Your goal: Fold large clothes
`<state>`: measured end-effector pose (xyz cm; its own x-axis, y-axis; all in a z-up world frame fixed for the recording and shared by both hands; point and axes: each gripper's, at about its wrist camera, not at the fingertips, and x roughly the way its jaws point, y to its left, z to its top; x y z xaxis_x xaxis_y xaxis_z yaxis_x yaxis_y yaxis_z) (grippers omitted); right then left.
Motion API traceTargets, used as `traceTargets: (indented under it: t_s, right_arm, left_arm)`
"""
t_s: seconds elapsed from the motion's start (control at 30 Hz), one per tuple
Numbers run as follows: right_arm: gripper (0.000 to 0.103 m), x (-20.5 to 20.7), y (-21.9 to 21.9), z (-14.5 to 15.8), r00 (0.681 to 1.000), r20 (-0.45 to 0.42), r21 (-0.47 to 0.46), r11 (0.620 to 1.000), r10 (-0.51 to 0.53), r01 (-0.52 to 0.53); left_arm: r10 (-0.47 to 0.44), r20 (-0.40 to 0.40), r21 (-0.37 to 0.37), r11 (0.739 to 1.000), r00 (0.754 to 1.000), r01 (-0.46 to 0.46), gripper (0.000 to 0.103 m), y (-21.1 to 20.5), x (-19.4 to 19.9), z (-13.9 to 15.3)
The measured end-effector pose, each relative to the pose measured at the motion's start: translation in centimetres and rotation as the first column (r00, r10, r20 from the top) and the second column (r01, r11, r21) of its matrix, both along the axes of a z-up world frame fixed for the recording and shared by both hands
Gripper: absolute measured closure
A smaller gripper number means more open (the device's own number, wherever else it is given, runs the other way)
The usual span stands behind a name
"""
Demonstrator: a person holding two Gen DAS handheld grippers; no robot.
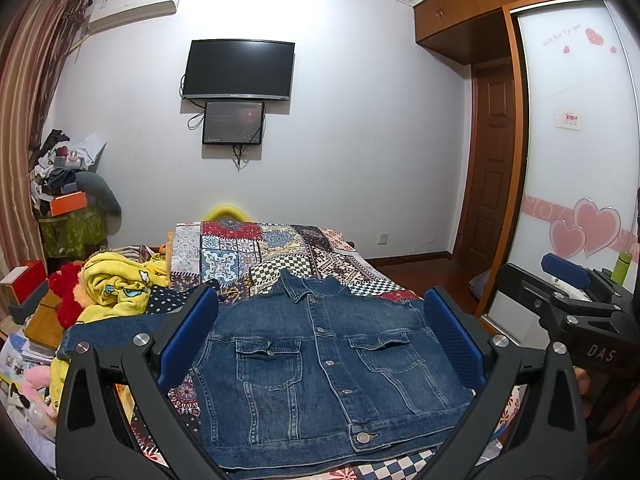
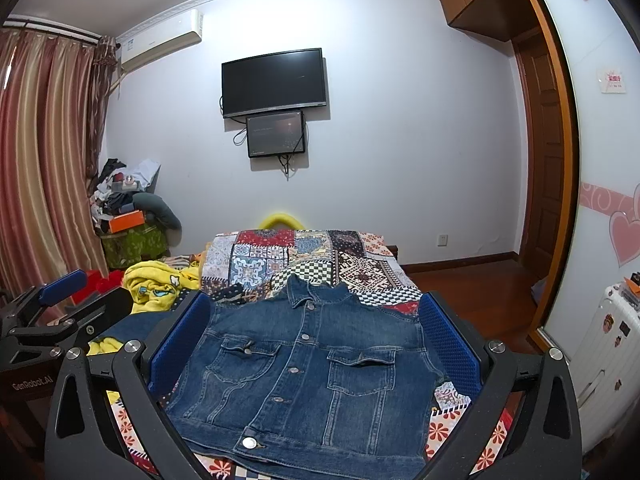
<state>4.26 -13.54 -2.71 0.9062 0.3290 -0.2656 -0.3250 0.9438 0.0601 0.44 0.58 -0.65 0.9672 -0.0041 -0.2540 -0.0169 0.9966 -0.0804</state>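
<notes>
A blue denim jacket (image 1: 320,364) lies front up and buttoned on the patchwork bedspread (image 1: 260,252), collar toward the far wall. Its left sleeve (image 1: 116,332) stretches out to the left; no right sleeve shows. My left gripper (image 1: 320,340) is open, held above the jacket's lower half, empty. My right gripper (image 2: 316,344) is open and empty, also above the jacket (image 2: 316,368). The right gripper shows at the right edge of the left wrist view (image 1: 568,280); the left gripper shows at the left edge of the right wrist view (image 2: 60,296).
A yellow cartoon blanket (image 1: 120,284) and red plush lie left of the jacket. Boxes and clutter stand at the left by the curtain (image 2: 40,160). A wardrobe with sliding door (image 1: 576,140) and a white suitcase (image 2: 608,344) stand right. A TV (image 1: 238,69) hangs on the far wall.
</notes>
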Motion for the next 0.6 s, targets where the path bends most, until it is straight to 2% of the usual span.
traceTargets:
  t_s: [0.6]
  right_arm:
    - [0.0, 0.02, 0.37, -0.16, 1.0, -0.001, -0.005, 1.0, 0.001, -0.001]
  left_arm:
    - [0.006, -0.001, -0.005, 1.0, 1.0, -0.006, 0.0, 0.38, 0.05, -0.23]
